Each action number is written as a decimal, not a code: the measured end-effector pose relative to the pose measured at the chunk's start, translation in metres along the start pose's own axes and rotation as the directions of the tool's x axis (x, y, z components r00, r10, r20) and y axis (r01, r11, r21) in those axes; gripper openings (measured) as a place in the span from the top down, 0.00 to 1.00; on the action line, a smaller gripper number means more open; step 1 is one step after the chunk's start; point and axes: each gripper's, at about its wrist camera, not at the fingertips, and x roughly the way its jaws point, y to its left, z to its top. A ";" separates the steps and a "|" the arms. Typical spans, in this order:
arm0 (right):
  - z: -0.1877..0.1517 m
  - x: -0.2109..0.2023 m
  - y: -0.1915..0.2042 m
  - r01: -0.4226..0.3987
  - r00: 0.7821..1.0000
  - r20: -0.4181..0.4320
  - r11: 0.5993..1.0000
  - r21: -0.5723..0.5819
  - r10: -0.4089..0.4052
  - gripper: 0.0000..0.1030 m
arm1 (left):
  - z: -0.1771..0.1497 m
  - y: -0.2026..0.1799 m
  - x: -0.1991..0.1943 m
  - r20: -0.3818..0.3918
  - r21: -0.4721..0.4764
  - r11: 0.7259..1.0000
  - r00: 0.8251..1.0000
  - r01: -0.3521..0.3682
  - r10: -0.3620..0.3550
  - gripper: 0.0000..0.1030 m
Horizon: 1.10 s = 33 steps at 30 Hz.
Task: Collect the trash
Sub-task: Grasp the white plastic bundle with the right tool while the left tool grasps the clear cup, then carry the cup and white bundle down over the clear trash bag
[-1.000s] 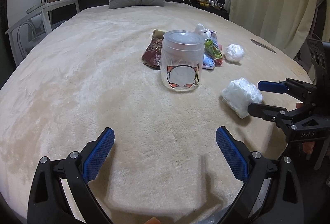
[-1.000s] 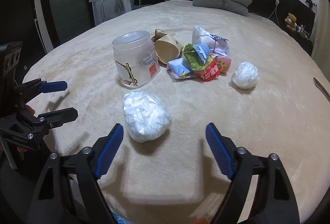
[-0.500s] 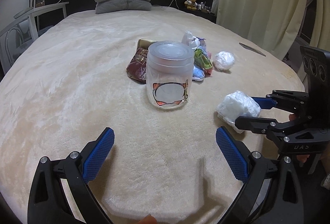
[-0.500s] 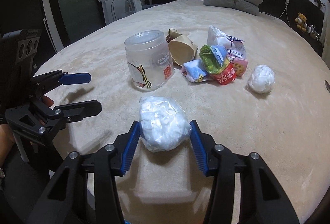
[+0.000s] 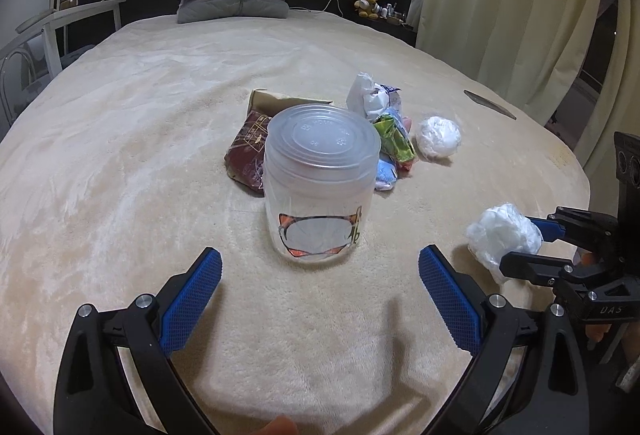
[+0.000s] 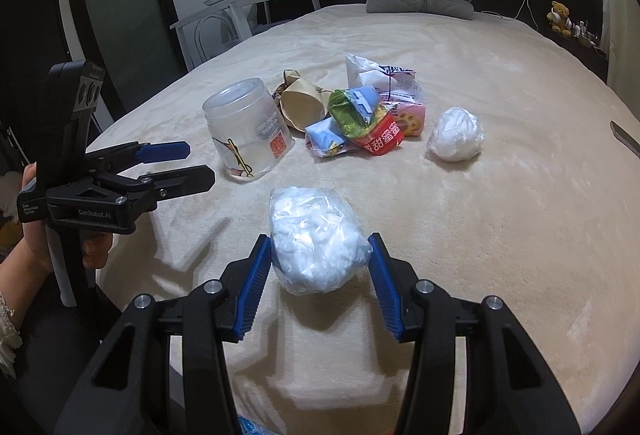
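Now right gripper (image 6: 318,275) clamps the crumpled plastic wad (image 6: 316,239).

Left view: jar (image 5: 322,187) hides most of the wrapper pile (image 5: 390,139) behind it. Person's hand (image 6: 30,235) cut by frame edge, part behind left gripper (image 6: 182,165). Shelf trinkets (image 5: 390,13) beside teddy bear (image 5: 368,3) too small to identify.
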 end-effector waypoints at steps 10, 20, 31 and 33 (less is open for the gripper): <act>0.002 0.008 -0.006 0.008 1.000 -0.016 1.000 0.004 -0.008 0.52 | 0.018 0.006 0.020 0.001 -0.017 0.999 0.999 0.037 -0.037 0.07; 0.002 0.013 -0.009 0.007 0.999 -0.034 1.000 0.014 -0.006 0.52 | 0.025 0.009 0.028 -0.012 -0.018 0.997 0.997 0.071 -0.071 0.40; -0.011 -0.005 0.005 -0.032 0.999 -0.014 0.999 -0.004 0.032 0.52 | 0.001 0.001 -0.003 -0.002 -0.015 0.999 0.999 0.033 -0.033 0.40; -0.016 -0.011 0.011 -0.041 0.999 -0.007 0.999 -0.016 0.041 0.52 | -0.006 -0.004 -0.011 -0.005 -0.008 1.000 1.000 0.021 -0.021 0.40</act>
